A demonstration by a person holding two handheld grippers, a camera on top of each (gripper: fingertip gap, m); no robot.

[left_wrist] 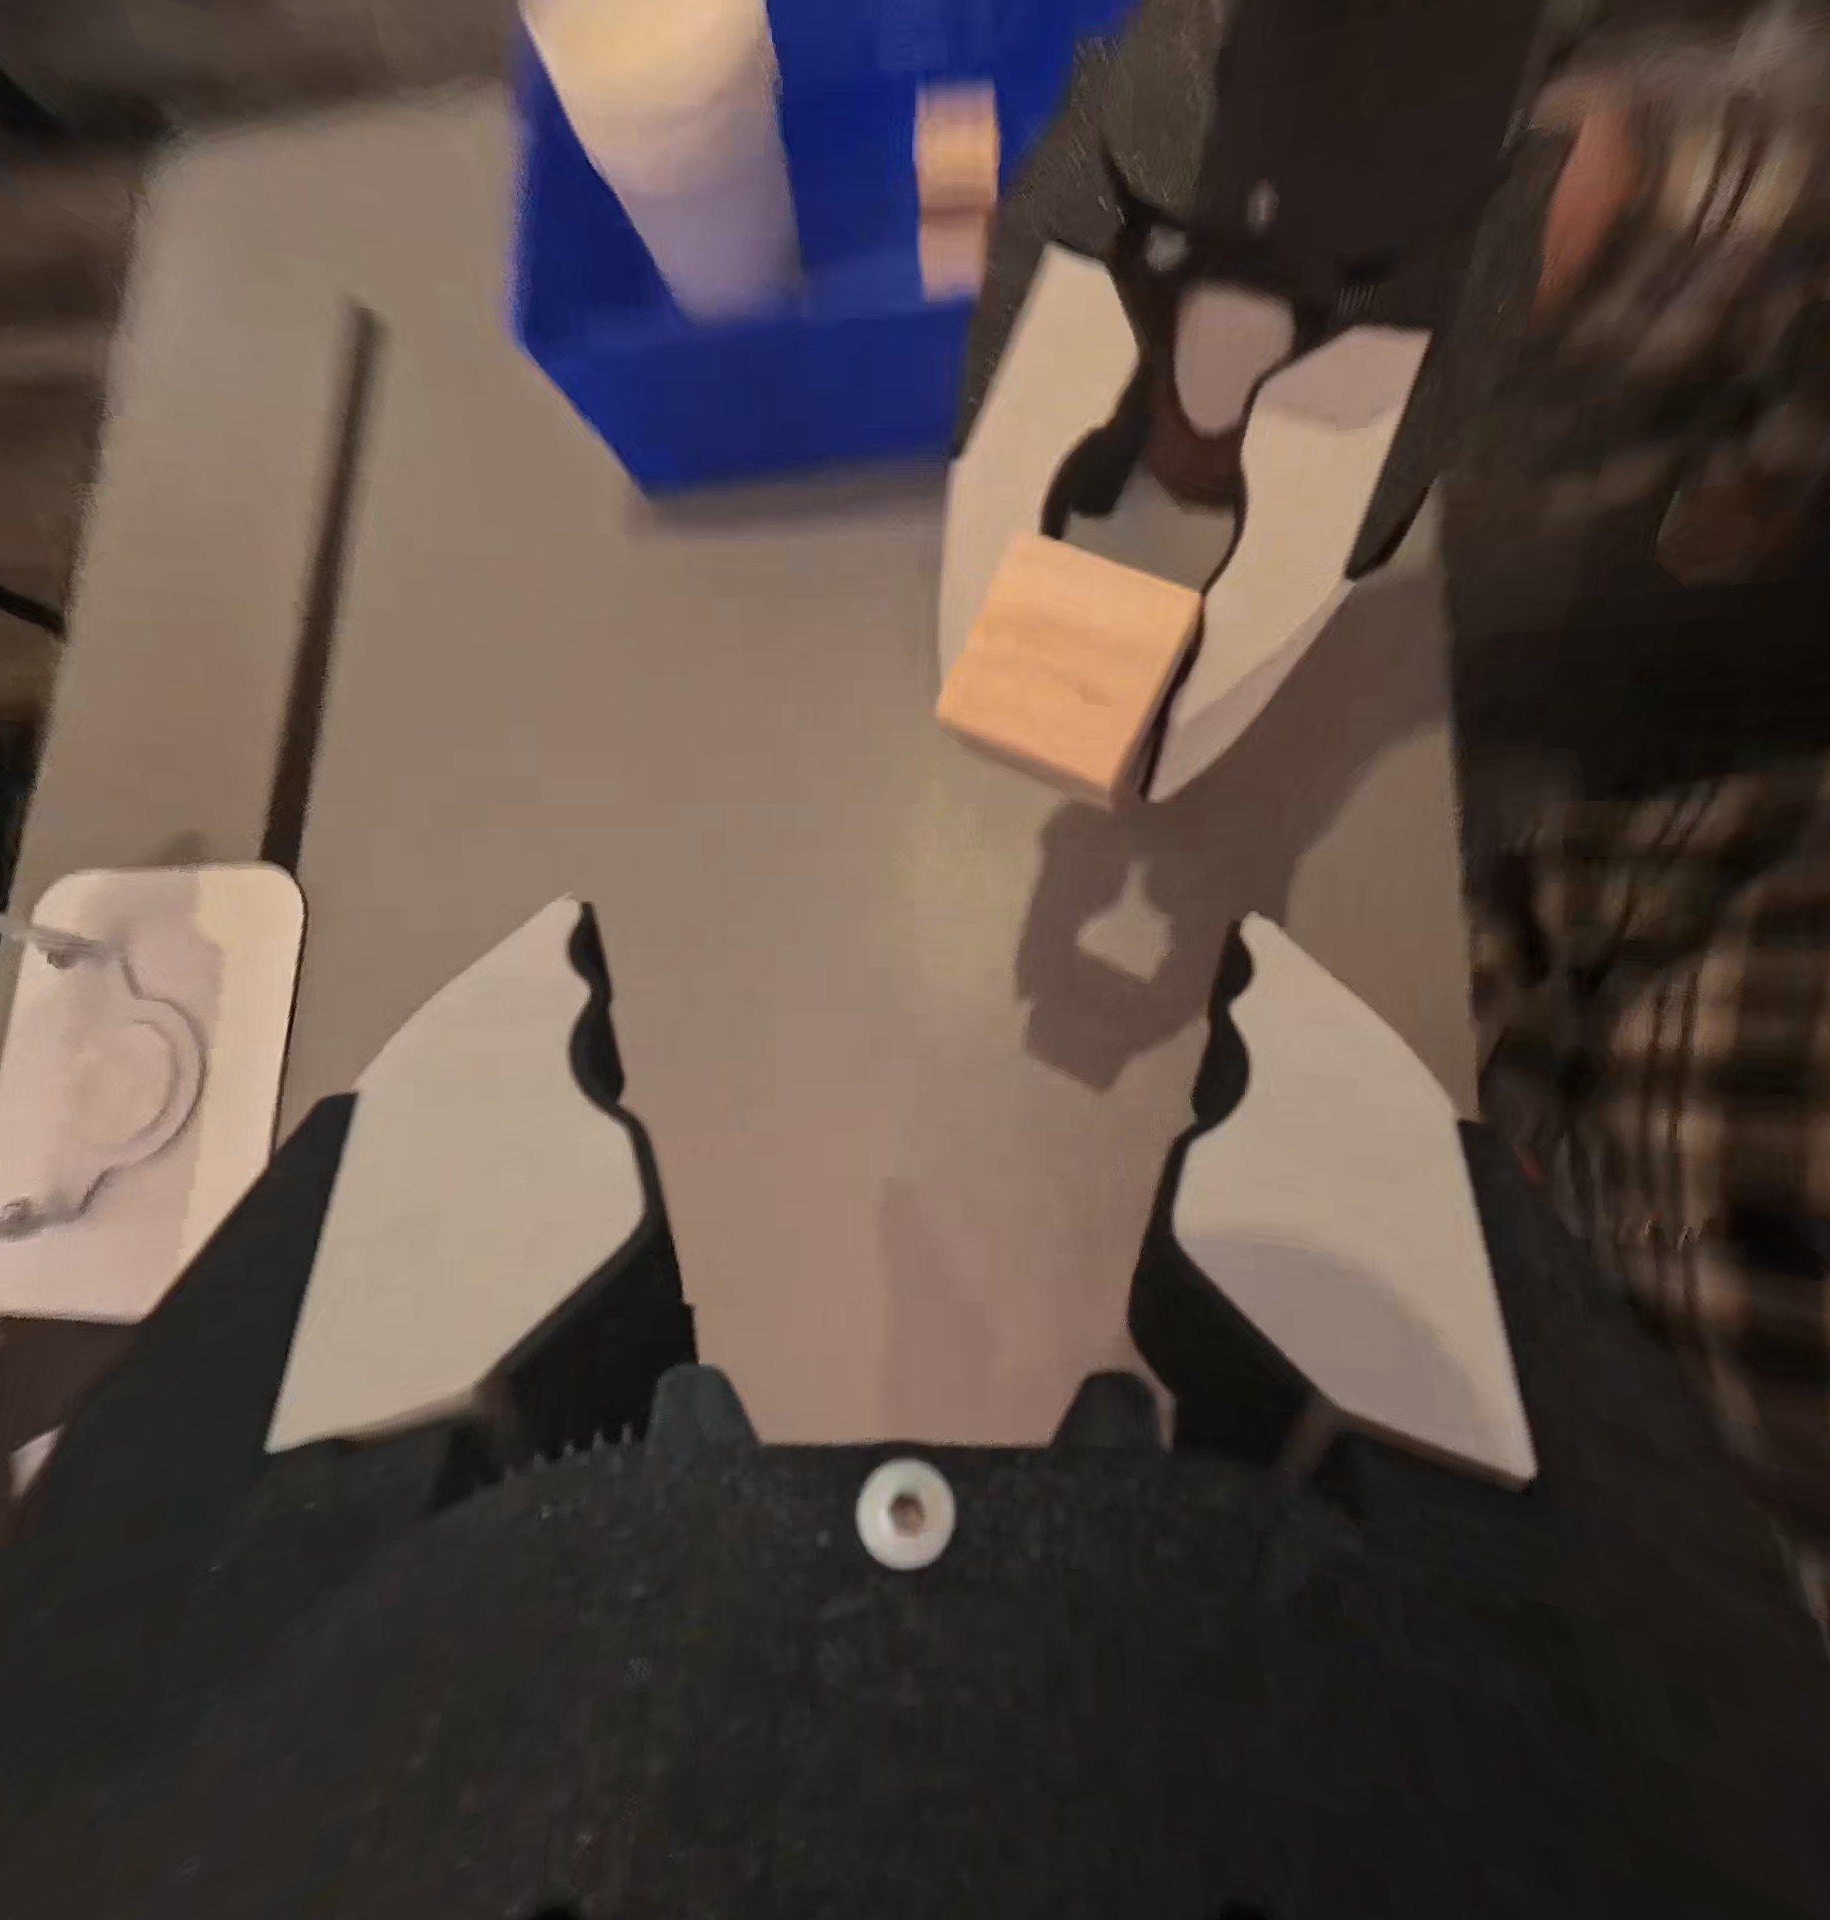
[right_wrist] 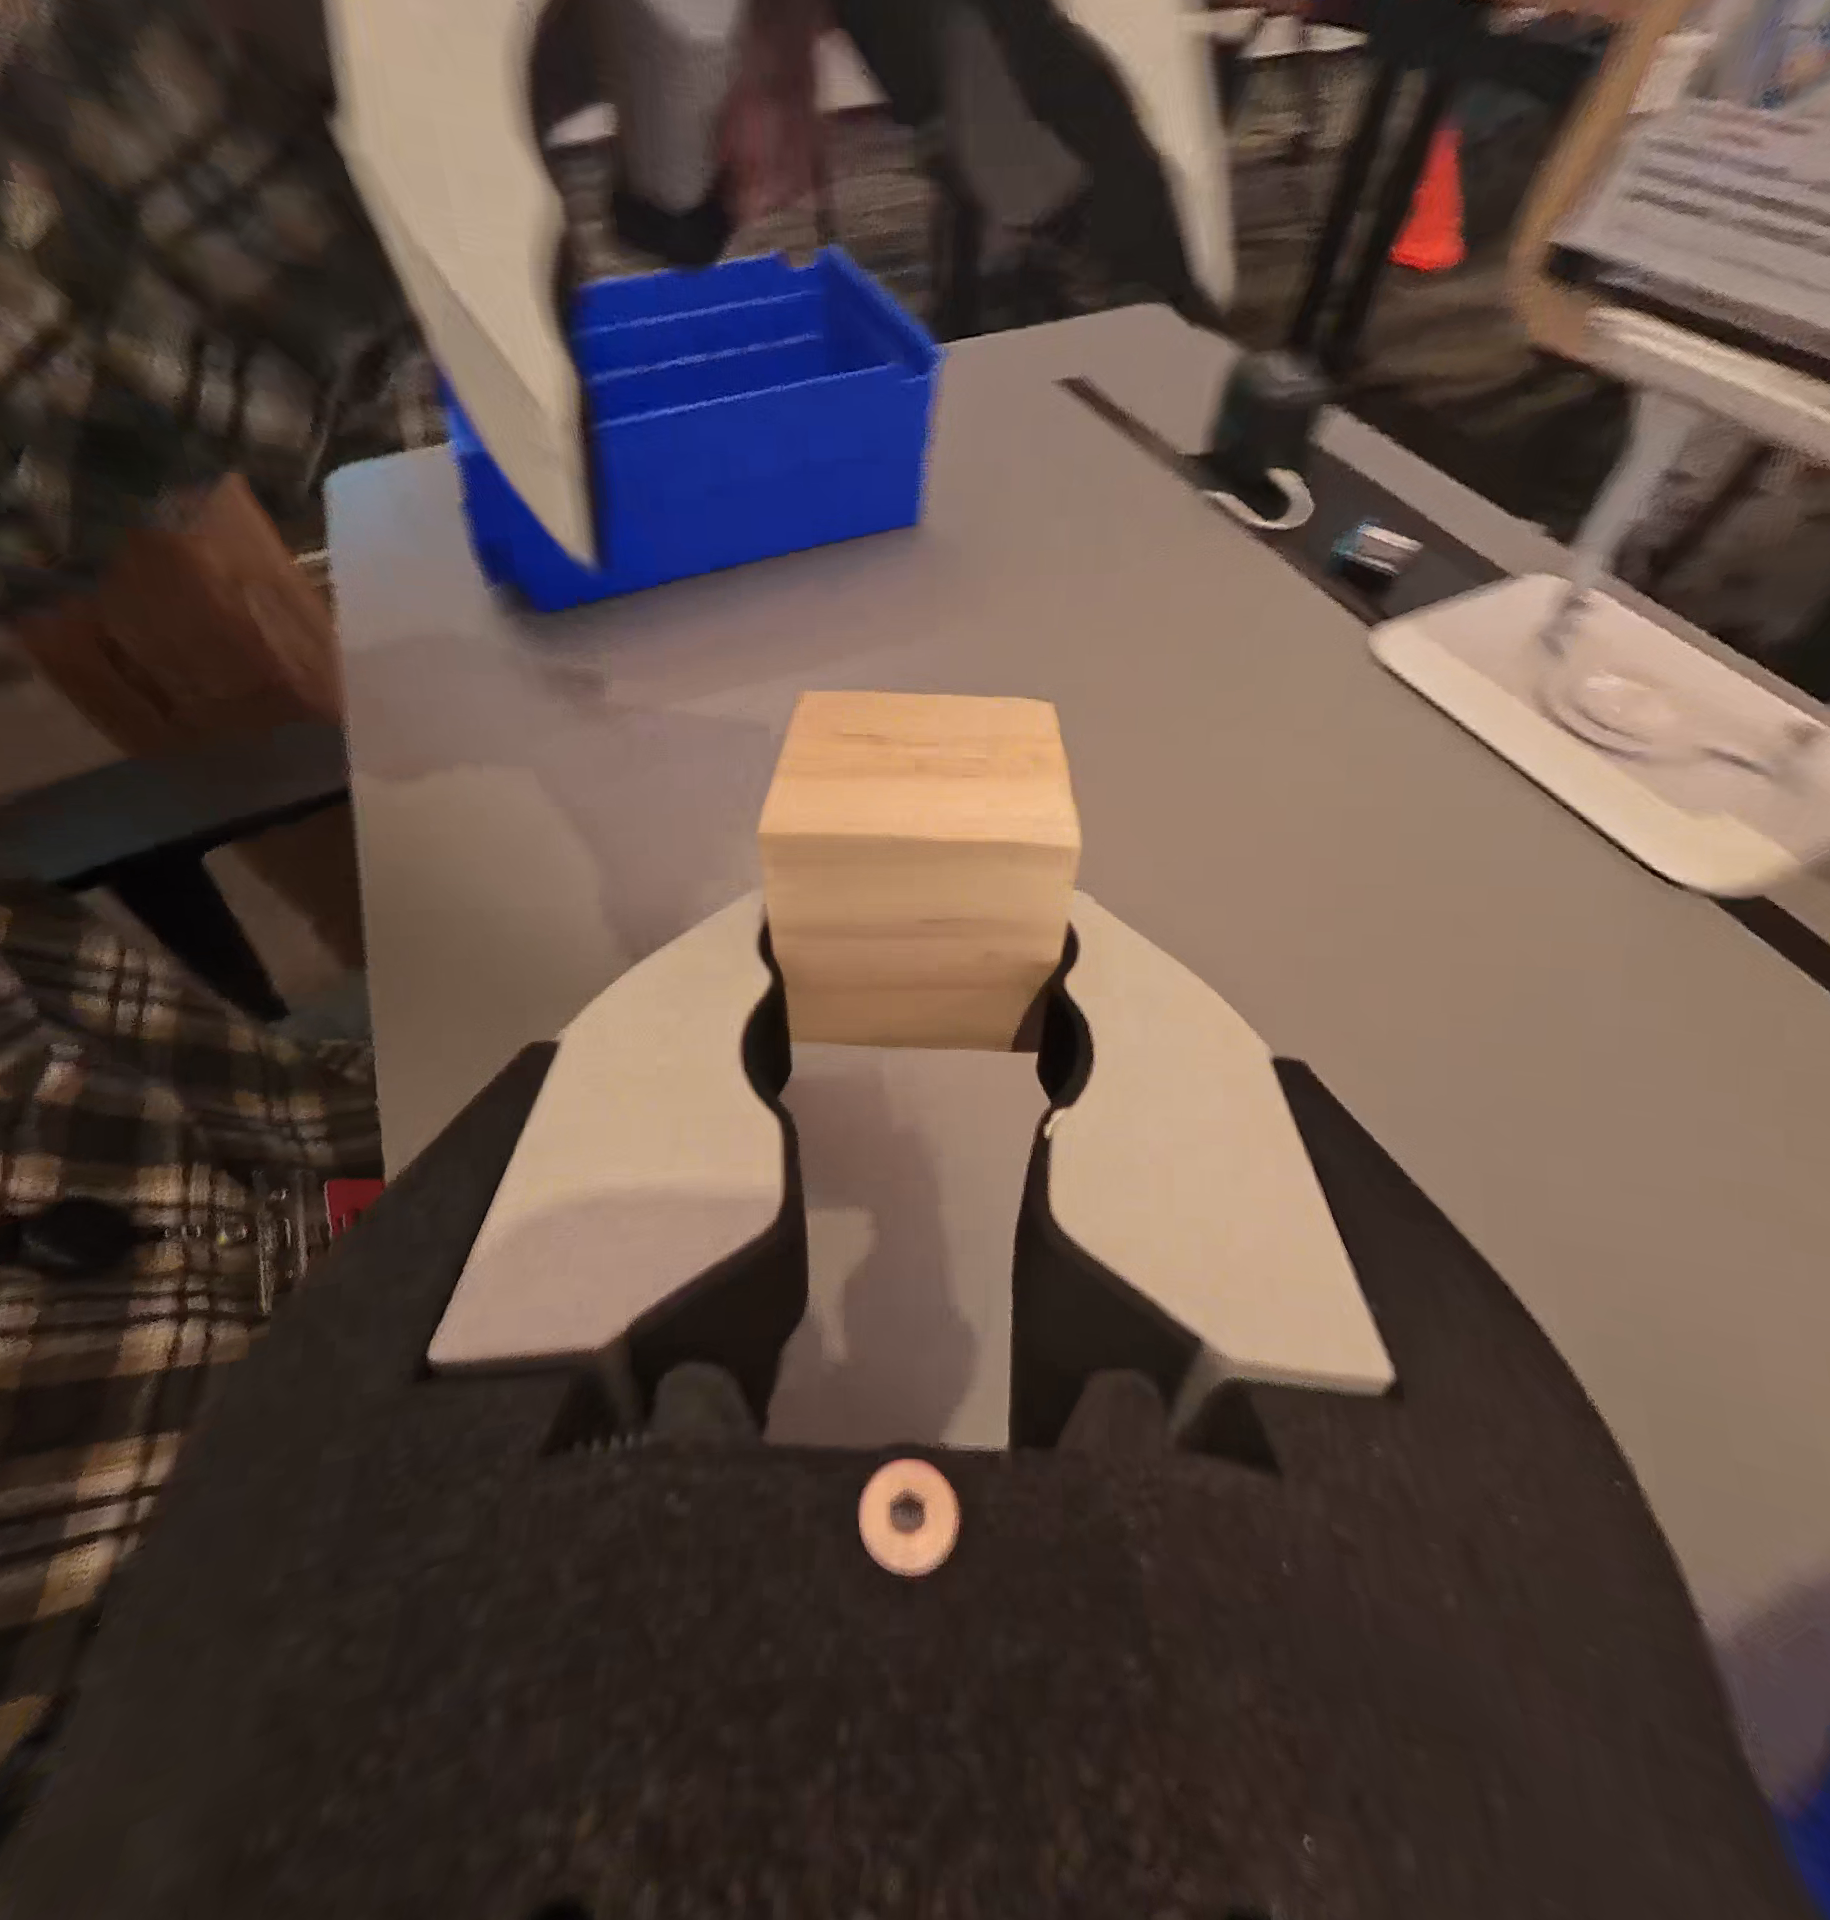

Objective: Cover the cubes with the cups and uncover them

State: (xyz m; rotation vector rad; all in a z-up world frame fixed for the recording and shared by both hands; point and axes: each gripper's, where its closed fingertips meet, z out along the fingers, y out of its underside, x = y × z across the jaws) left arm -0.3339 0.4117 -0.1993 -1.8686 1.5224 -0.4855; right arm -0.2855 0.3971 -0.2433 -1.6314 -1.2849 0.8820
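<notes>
Right claw point(right_wrist: 919, 971) level, pinching cube point(right_wrist: 919, 862), above table point(right_wrist: 1306, 935)

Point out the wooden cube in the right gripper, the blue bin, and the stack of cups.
wooden cube point(right_wrist: 916, 873): right wrist view, its front face.
blue bin point(right_wrist: 776, 457): right wrist view, its near outer wall.
stack of cups point(left_wrist: 682, 156): left wrist view, side wall, blurred.

Grey desk point(right_wrist: 1254, 831) with a dark slot point(right_wrist: 1275, 499) running along its far side. Blue bin point(right_wrist: 765, 488) near the far end, ribbed inside. White flat stand base point(right_wrist: 1638, 748) at the desk edge, a clear ring on it. Orange cone point(right_wrist: 1430, 197) on the floor behind. Plaid cloth point(right_wrist: 111, 1195) at the left.
</notes>
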